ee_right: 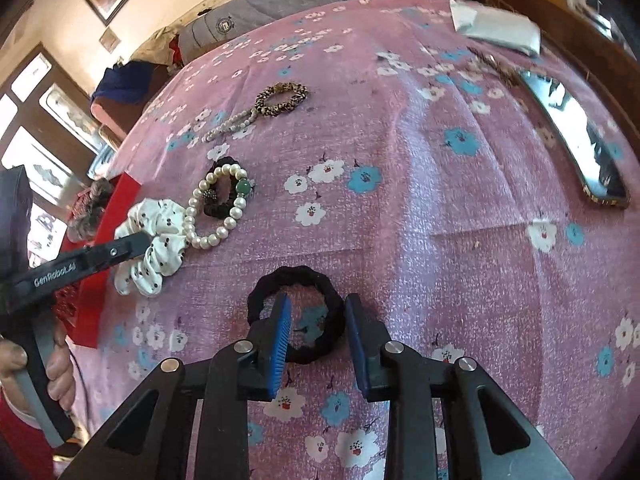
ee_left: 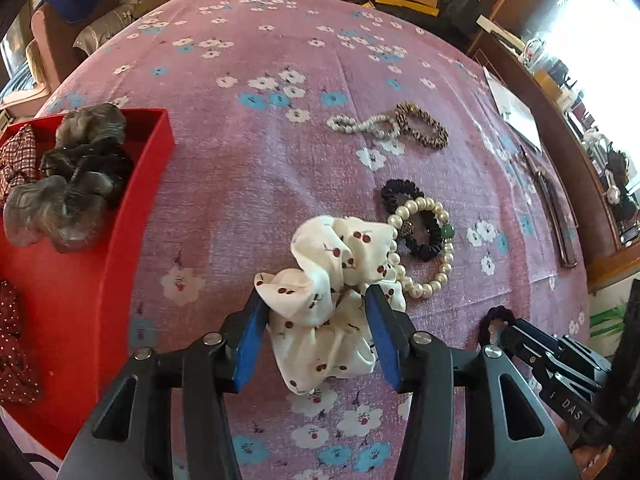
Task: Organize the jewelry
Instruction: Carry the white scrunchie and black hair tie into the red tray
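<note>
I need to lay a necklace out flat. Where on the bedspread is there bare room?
Free: the wide stretch between the red box and the pearl strand, and the cloth between the pearl bracelet and the mirror. Crowded: around the white scrunchie, bracelet and black hair tie.

The bedspread is matt, slightly fuzzy floral cloth. The white scrunchie looks like smooth, soft fabric beside a glossy pearl bracelet. The red box looks matt, and the black hair tie rough-knit
</note>
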